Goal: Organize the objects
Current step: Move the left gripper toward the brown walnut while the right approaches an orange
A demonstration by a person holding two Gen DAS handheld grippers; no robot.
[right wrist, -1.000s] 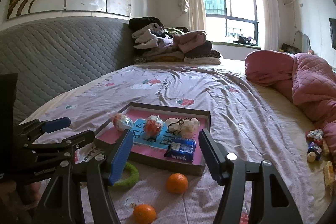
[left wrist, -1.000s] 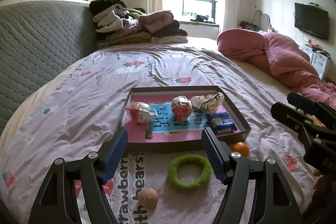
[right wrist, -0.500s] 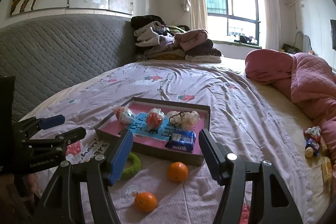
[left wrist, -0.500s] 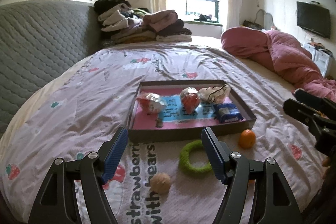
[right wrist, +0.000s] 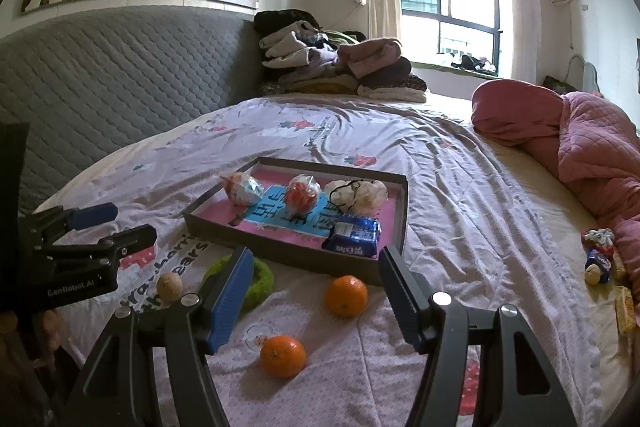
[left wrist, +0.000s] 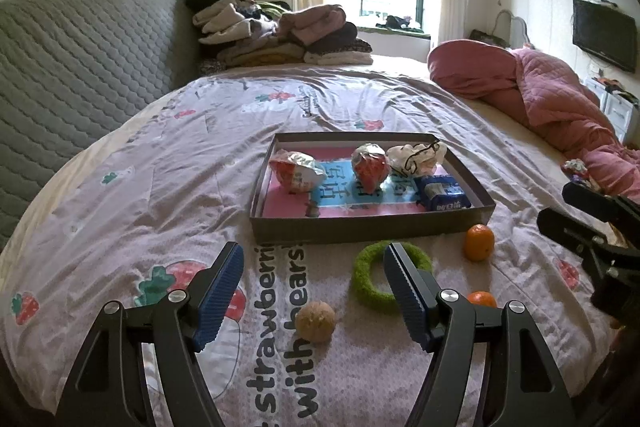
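Observation:
A shallow brown tray (left wrist: 372, 225) (right wrist: 280, 251) with a pink floor lies on the bed. It holds two wrapped snacks (left wrist: 296, 169), a white bundle (left wrist: 416, 157) and a blue packet (left wrist: 440, 193) (right wrist: 354, 235). In front of it lie a green ring (left wrist: 370, 287) (right wrist: 258, 281), a tan ball (left wrist: 316, 321) (right wrist: 169, 286) and two oranges (right wrist: 346, 295) (right wrist: 283, 355). My left gripper (left wrist: 314, 287) is open and empty, above the ball and ring. My right gripper (right wrist: 316, 289) is open and empty, above the oranges.
The pink quilt (left wrist: 532, 99) is heaped at the right. Folded clothes (left wrist: 280, 35) are stacked at the headboard. Small wrapped items (right wrist: 600, 259) lie near the quilt at the bed's right edge. The grey padded headboard (right wrist: 100, 75) runs along the left.
Both grippers have drawn back from the tray and shifted left. The tray now looks farther off, and the second orange has come into the left view.

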